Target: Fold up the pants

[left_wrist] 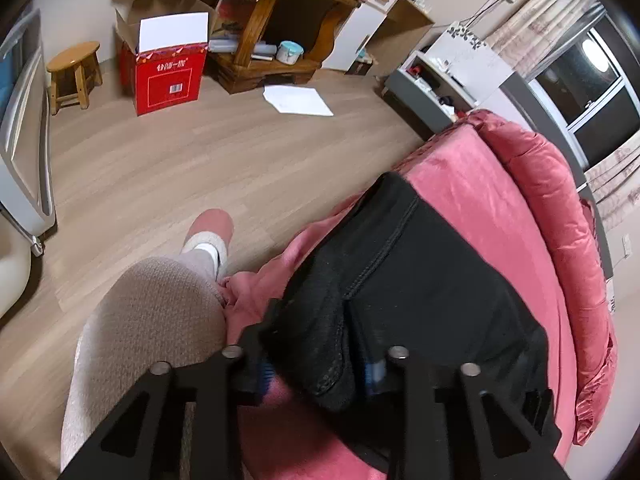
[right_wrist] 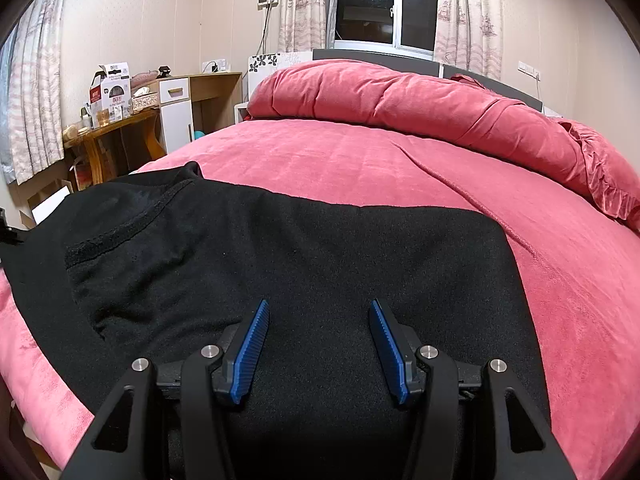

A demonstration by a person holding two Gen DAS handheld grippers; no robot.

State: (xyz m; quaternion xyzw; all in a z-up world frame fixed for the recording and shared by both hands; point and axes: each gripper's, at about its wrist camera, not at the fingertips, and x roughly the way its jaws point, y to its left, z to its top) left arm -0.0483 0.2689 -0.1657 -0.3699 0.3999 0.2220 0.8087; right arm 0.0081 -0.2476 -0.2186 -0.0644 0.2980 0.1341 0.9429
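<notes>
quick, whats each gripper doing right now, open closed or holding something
Left gripper: closed on a bunched fold of the black pants.
Right gripper: open, blue pads spread just above the pants, gripping nothing.

Red carton (left_wrist: 168, 80) — white lettering, barcode, illegible.

The black pants (right_wrist: 320, 248) lie spread flat on the pink bed (right_wrist: 360, 160), near its front edge. The fabric is dark, matte and slightly fuzzy. A stitched seam (left_wrist: 384, 248) runs along the cloth. At one end a thick bunched fold (left_wrist: 320, 344) of the cloth rises from the bed, and part of the cloth reaches the bed's edge.
</notes>
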